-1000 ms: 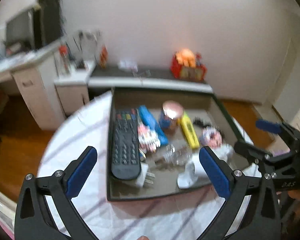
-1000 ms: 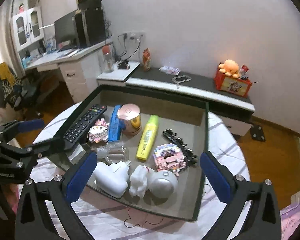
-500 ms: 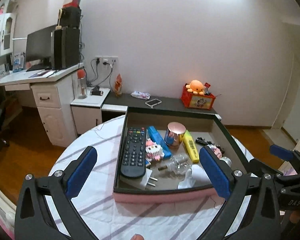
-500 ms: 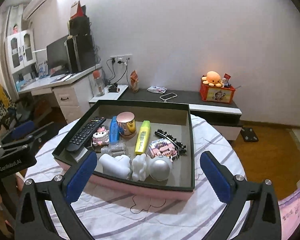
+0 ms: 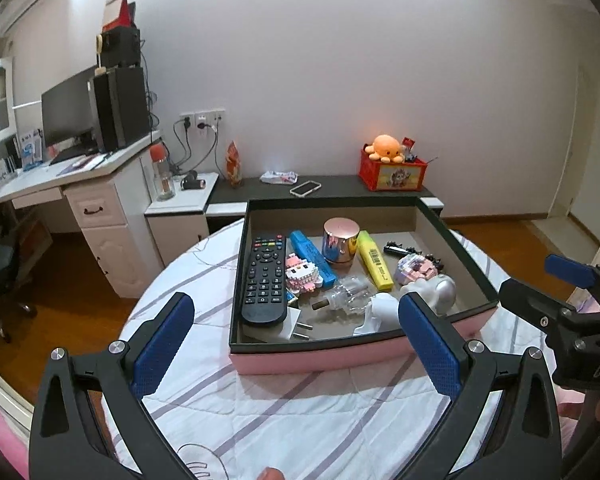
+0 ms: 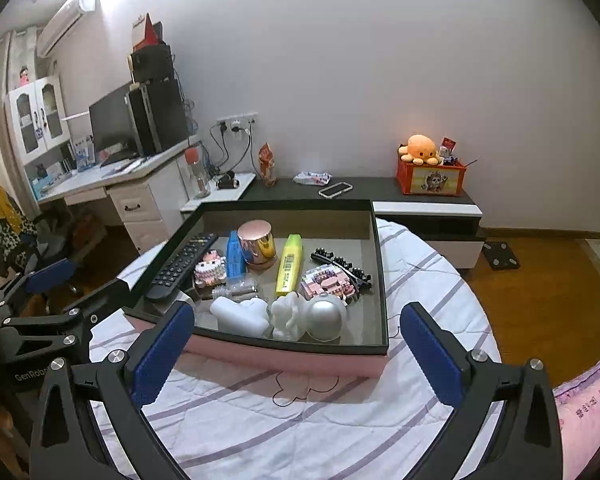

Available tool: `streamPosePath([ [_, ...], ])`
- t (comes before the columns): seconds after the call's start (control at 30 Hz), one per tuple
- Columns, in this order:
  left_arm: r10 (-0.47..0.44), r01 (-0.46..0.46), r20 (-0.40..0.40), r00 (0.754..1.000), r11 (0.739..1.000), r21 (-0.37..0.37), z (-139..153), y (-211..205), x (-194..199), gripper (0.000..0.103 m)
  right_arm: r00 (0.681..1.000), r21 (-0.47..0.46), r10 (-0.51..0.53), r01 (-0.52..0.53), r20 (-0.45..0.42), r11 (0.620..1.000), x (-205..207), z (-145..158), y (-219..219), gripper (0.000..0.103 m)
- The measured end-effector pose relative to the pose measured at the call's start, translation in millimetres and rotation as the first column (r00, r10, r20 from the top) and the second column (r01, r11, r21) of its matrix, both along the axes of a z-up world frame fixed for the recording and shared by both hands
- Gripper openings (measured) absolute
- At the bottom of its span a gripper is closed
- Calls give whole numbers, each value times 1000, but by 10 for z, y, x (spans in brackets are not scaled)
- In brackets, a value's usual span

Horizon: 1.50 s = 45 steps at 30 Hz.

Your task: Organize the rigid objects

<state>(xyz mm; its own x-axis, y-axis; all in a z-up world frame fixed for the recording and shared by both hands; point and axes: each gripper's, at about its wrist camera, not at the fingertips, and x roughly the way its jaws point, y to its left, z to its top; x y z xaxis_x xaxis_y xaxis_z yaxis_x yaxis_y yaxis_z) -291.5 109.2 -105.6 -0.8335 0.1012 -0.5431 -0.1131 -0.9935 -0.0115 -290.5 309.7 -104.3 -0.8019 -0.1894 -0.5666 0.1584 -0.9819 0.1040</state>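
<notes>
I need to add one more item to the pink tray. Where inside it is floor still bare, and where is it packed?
Bare floor in the pink black-rimmed tray: the far strip behind the rose-gold cylindrical tin, and the right margin beside the black toothed hair clip. The near half is packed: black remote control, white plug adapter, silver dome.

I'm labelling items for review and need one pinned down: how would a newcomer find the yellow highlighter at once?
Start at the pink-sided tray with a dark rim on the round table. Inside, look near the middle, just right of the shiny rose-gold cylinder. The yellow highlighter lies flat there, pointing front to back; it is the only bright yellow thing in the tray, with a barcode label on top.
</notes>
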Motion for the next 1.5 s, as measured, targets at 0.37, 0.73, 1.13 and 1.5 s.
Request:
streamPosePath([
  [0.37, -30, 28, -142, 989, 1000, -13, 465, -60, 706, 103, 994, -51, 4, -9, -106, 999, 594, 352, -15, 103],
  [0.73, -38, 40, -333, 942, 999, -3, 1039, -198, 1616, 103, 939, -17, 1, -7, -343, 1000, 1532, 908, -173, 103],
  [1.13, -56, 49, -447, 893, 998, -28, 1287, -251, 2325, 103, 890, 12, 44, -43, -454, 999, 2186, 1152, -403, 103],
  [1.5, -44, 37, -457, 888, 999, -24, 1305, -227, 2607, 103, 849, 36, 43, -29, -526, 999, 2558, 1214, -448, 103],
])
